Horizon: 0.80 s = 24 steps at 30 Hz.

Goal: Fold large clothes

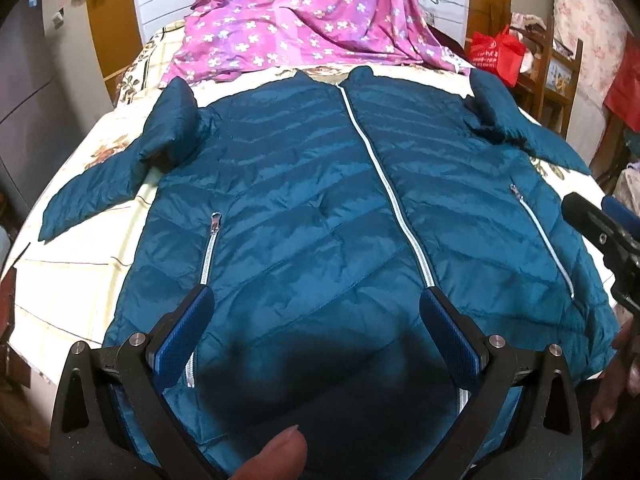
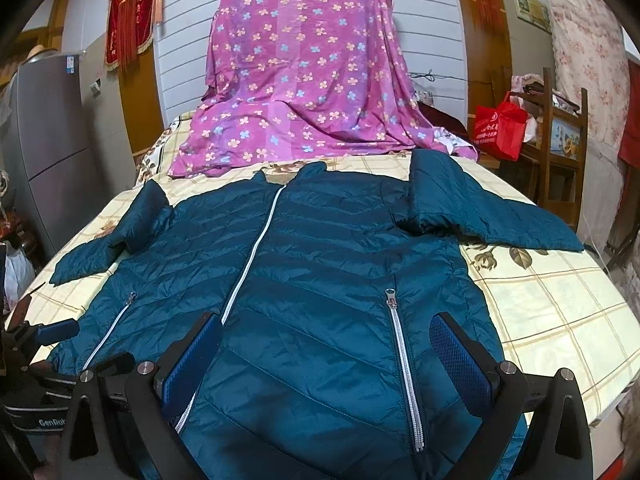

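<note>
A teal quilted jacket point(image 1: 320, 200) lies flat and zipped, front up, on the bed, collar at the far side. It also shows in the right wrist view point(image 2: 332, 264). Its sleeves stick out left point(image 1: 100, 184) and right point(image 2: 492, 216), each bent at the shoulder. My left gripper point(image 1: 316, 308) is open above the lower left half of the jacket, near the hem. My right gripper point(image 2: 328, 336) is open above the lower right half, around the pocket zipper point(image 2: 400, 344). Neither holds anything. The right gripper shows at the left wrist view's right edge point(image 1: 608, 240).
The bed has a cream checked floral sheet point(image 2: 552, 312). A purple flowered cloth point(image 2: 304, 80) drapes over something at the far side. A red bag point(image 2: 500, 128) and wooden chair point(image 2: 560, 152) stand at the right. A grey fridge point(image 2: 48, 140) stands at the left.
</note>
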Tool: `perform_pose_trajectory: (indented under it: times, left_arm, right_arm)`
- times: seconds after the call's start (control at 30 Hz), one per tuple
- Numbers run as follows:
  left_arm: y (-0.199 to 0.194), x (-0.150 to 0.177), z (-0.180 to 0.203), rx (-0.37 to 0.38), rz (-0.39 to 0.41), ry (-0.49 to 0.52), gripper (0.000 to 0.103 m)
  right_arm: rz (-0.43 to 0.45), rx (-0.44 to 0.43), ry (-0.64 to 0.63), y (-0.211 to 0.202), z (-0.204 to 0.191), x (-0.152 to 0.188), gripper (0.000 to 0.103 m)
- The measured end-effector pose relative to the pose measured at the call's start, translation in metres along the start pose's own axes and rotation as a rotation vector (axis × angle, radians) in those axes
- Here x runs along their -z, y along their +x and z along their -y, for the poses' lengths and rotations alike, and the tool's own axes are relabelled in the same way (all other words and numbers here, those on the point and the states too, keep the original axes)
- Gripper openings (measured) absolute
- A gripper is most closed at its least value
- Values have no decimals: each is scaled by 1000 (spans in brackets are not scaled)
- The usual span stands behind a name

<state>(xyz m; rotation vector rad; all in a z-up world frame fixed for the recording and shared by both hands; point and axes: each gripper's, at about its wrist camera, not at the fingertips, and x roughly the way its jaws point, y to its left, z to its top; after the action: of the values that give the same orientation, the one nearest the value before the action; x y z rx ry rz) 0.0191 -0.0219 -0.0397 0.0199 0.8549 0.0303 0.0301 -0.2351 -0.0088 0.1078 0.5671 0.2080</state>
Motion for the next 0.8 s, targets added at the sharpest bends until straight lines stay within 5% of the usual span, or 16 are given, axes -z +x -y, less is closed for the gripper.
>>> perform_pose_trajectory:
  times: [0.27, 0.43, 0.8]
  left_arm:
    - [10, 3, -9, -14, -30, -20, 103]
    - [9, -1, -14, 66, -12, -26, 102]
    - [43, -76, -43, -37, 46, 41, 102]
  right_arm:
    - [-3, 2, -4, 1, 0, 1, 103]
    - [-11, 6, -13, 4, -5, 2, 103]
    - [-80, 38, -7, 26, -8, -6, 103]
